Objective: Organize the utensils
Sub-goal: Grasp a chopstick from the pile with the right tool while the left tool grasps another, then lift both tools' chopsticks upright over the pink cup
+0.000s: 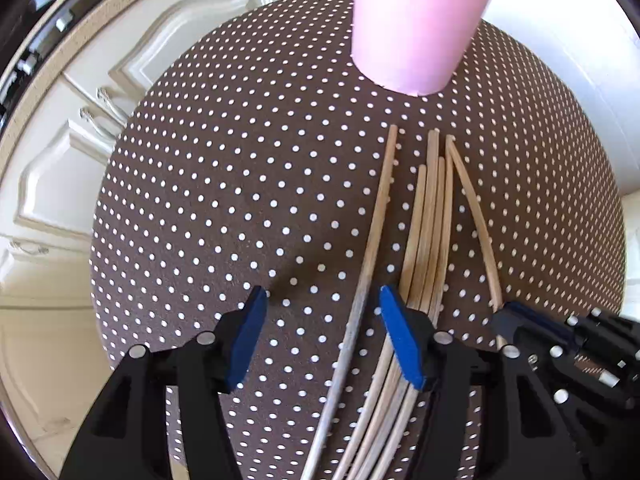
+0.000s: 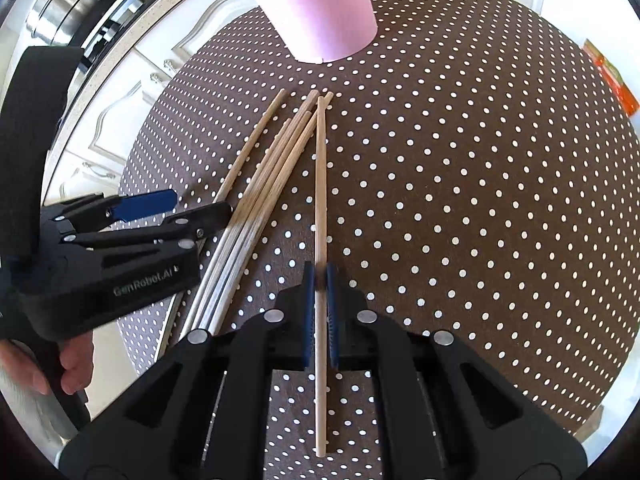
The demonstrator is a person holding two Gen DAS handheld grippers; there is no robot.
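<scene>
On the polka-dot worktop [image 2: 460, 200], brown cloth with white dots, there's a pink cup [image 2: 316, 4] standing at the far side and a bunch of wooden chopsticks [image 2: 276, 168] lying just in front of it, tips pointing toward the cup.

Right hand-held gripper [image 2: 320, 276] is clamped tight on a single chopstick [image 2: 320, 184], blue pads squeezing it from both sides. That stick runs straight through the jaws, its far tip reaching up near the tips of the others, and sits a little apart from the main bundle to its left.

Left hand-held gripper [image 1: 322, 300] has its jaws spread apart and nothing pinched. Pointing pretty much straight down at the cloth, with one loose chopstick [image 1: 380, 216] lying between its blue pads [image 1: 400, 336], not touched as far as I can see. The rest of the bundle passes under the right-side pad. From the right wrist view you can see a person's hand [image 2: 68, 364] gripping that left tool's handle.

White cabinet doors [image 1: 80, 120] beyond the worktop edge.
</scene>
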